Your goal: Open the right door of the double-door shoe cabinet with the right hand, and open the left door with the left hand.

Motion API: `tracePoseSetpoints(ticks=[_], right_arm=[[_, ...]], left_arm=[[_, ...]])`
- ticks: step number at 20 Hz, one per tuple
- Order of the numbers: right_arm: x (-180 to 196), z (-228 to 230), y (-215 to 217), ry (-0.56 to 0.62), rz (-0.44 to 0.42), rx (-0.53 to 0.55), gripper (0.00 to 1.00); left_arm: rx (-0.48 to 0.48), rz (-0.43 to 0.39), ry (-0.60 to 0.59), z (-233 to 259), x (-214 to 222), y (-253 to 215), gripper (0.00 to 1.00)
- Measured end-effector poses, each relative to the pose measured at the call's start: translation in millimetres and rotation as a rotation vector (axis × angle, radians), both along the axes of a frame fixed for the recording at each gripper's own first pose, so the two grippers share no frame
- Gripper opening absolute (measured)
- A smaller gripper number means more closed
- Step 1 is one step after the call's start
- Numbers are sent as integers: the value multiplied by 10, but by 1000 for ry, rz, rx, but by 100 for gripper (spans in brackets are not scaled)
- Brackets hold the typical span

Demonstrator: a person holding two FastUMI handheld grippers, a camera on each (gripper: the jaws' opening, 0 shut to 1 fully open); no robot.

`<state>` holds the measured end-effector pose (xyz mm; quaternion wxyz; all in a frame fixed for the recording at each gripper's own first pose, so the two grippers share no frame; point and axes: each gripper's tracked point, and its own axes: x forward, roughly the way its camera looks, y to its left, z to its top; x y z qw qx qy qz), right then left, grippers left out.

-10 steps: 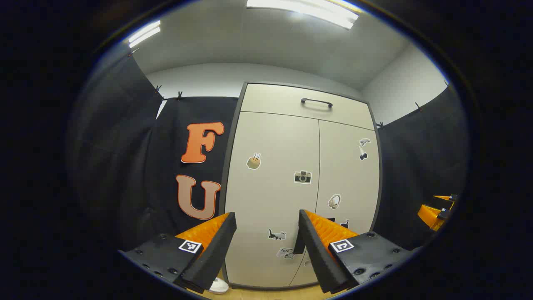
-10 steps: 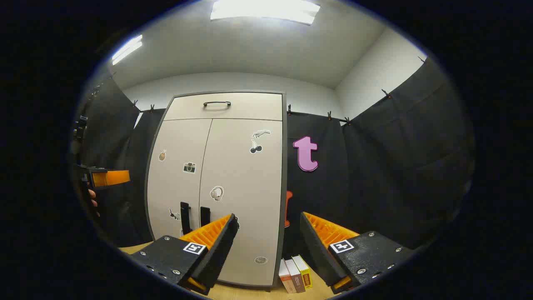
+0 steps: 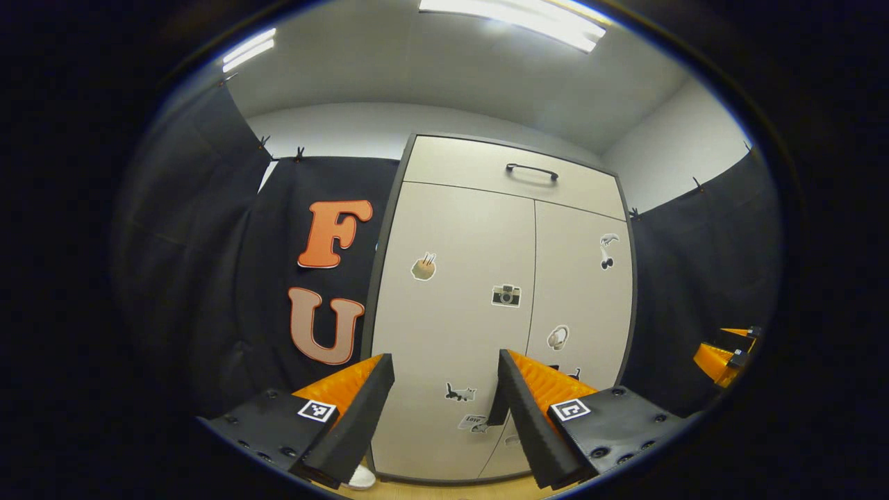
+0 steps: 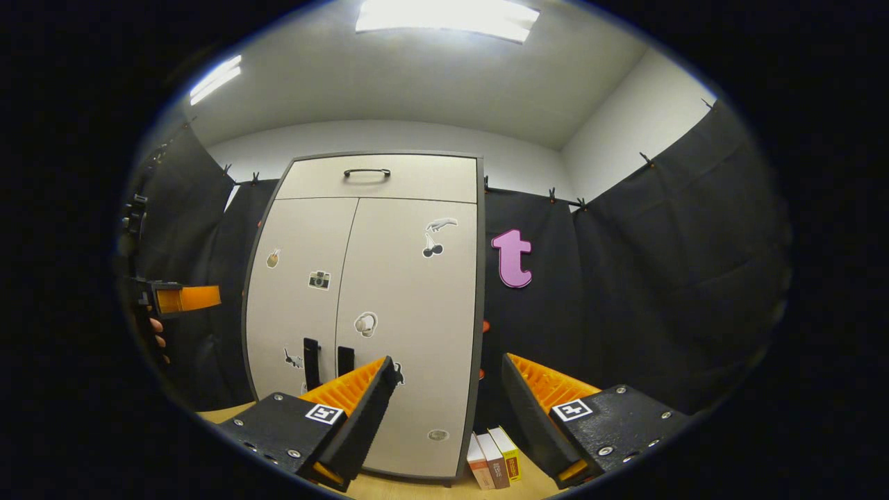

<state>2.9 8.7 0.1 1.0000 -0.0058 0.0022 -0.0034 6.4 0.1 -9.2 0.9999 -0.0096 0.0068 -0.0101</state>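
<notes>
A: Where is the tall cream double-door shoe cabinet (image 3: 500, 312)?
B: Ahead of the left gripper (image 3: 444, 389), doors closed; that gripper's right finger hides the left door's handle.
A: And the right gripper (image 4: 448, 392)?
B: Fingers apart like the left's, empty; the dark vertical handles (image 4: 328, 362) sit ahead-left, partly covered.

The wooden floor (image 4: 424, 487) carries everything here. The shoe cabinet (image 4: 410, 292) stands upright on it, its base meeting the boards along the bottom edge. Just to the right of the cabinet's base, three small boxes (image 4: 493, 457) stand upright on the floor in a tight row, side by side and touching one another, close to the cabinet's right corner. In the left gripper view, a white shoe (image 3: 361, 478) lies on the floor (image 3: 444, 492) at the cabinet's left front corner, partly hidden.
</notes>
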Motion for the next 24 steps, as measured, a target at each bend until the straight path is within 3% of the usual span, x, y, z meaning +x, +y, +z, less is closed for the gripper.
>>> tracePoseSetpoints(ticks=[13,24], right_arm=[[31,-88,134,28,34,-4,93],[348,-381,543,84,85,-14,93]], left_arm=[[9,-27,-21,5,-12,-30,96],[46,16,-19,-66,-29,319,96]])
